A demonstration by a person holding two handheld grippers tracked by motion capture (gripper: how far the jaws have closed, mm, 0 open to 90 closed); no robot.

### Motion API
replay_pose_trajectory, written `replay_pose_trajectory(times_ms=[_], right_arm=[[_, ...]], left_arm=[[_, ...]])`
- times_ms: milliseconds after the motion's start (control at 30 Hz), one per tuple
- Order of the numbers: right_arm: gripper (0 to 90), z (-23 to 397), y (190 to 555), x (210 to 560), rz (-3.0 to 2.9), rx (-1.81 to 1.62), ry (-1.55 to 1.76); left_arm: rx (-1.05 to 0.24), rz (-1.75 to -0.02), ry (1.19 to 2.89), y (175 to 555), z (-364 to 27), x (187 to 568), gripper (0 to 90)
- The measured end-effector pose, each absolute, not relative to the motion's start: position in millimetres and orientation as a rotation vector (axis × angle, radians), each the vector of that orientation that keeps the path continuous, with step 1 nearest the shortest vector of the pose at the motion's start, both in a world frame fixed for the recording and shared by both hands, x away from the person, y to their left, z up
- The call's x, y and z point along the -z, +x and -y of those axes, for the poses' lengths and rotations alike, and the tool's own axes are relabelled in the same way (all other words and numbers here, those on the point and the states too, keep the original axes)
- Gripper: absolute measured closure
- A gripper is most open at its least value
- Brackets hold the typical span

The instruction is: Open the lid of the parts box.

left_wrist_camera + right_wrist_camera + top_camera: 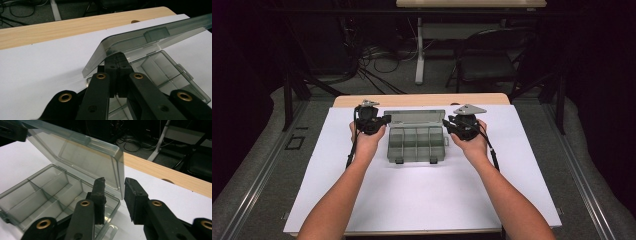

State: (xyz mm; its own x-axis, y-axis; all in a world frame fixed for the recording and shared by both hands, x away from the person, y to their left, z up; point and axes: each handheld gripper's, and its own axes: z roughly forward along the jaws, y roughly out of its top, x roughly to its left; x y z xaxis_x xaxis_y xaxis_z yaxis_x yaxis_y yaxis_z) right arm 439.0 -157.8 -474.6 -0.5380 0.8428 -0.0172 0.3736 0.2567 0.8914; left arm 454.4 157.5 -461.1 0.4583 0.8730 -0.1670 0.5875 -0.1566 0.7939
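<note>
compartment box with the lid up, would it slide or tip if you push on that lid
The compartment box looks empty and thin-walled, so probably light and apt to slide on the smooth white sheet. Its raised lid likely flexes at the hinge; the left claw is shut on its edge.

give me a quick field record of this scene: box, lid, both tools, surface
box: clear grey compartment box, dividers inside, compartments look empty
lid: lid raised, hinged at the far side
left tool: left tool shut on the lid's left edge
right tool: right tool open, jaws astride the lid's right edge, pads not pressing
surface: white sheet on a wooden table
latches: two on the box's near edge, undone
</note>
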Motion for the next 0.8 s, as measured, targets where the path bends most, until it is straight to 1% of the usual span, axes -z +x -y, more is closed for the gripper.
replay_pose_trajectory(times_ms=[300, 800], right_arm=[[66.6, 160, 460, 494, -2.058, -1.203, 1.147], [66.8, 152, 479, 522, -2.082, -1.184, 1.157]], left_arm=[[-0.424, -1.232, 1.857, 455, -158, 461, 90.0], [-0.423, -1.238, 1.86, 455, -157, 462, 90.0]])
